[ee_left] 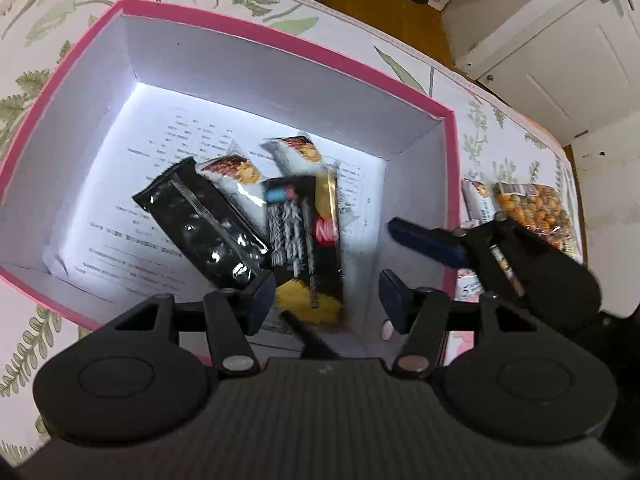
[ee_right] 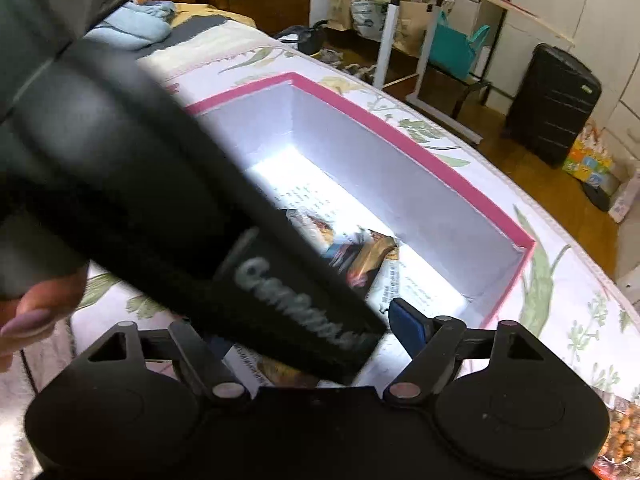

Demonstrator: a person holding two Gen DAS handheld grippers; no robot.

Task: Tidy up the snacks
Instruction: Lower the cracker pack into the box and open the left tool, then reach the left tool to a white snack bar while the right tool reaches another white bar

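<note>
My left gripper (ee_left: 328,300) stands wide, nothing between its pads, directly over the near wall of the pink-rimmed white cardboard box (ee_left: 451,184). Just beyond the fingertips lies the black-and-yellow printed snack bar (ee_left: 308,240), long axis running away from me, parallel to the fingers; a glossy black foil packet (ee_left: 200,220) lies beside it. My right gripper (ee_right: 304,344) is also spread, straddling a white snack sachet (ee_right: 256,364) outside the box. Farther right, a clear bag of orange coated nuts (ee_left: 536,208) waits on the floral cloth (ee_left: 60,8); the right hand is nearer.
</note>
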